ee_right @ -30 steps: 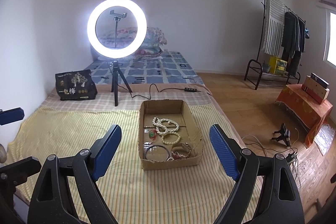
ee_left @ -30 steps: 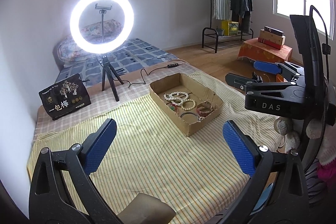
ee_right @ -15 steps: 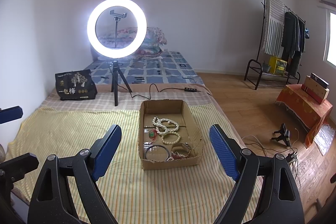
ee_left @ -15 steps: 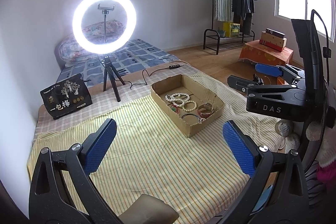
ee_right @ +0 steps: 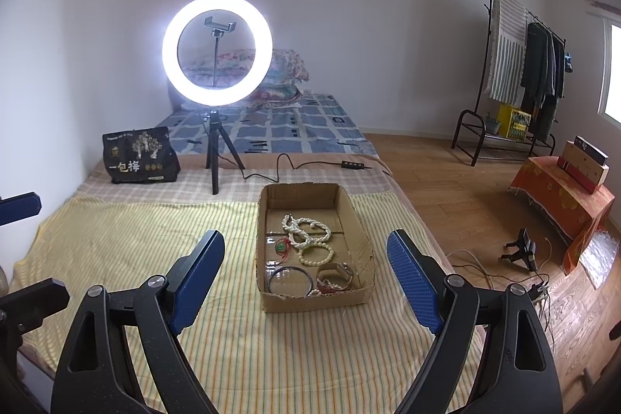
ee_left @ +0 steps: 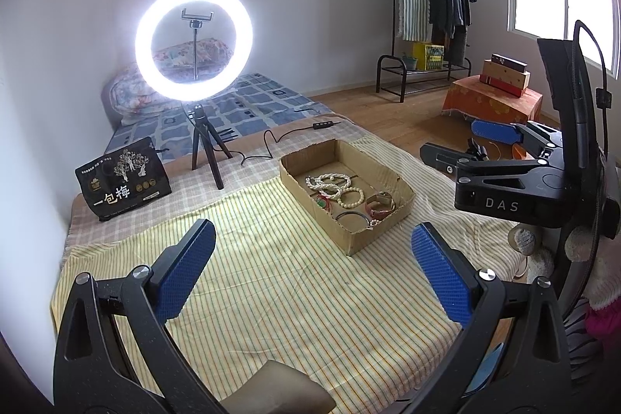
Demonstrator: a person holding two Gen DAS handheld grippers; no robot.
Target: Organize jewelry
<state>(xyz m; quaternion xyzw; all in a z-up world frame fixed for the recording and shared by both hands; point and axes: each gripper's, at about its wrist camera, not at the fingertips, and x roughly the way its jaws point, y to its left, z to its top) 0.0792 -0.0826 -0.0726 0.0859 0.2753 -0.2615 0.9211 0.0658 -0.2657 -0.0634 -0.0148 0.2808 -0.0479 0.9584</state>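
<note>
Left wrist view: my left gripper (ee_left: 310,270) wide, empty, above striped cloth (ee_left: 271,297); cardboard tray (ee_left: 388,220) of jewelry (ee_left: 341,187) ahead-right. Right wrist view: my right gripper (ee_right: 306,282) wide, empty, tray (ee_right: 314,301) straight ahead; pearl strands (ee_right: 306,231) inside, dark bangle (ee_right: 289,281) at near end.

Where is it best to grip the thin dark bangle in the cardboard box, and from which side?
Probably from above, on the far arc of the dark bangle. It lies flat in the near corner of the cardboard box, close to the walls, and the watch lies beside it, so only the top is free.
</note>
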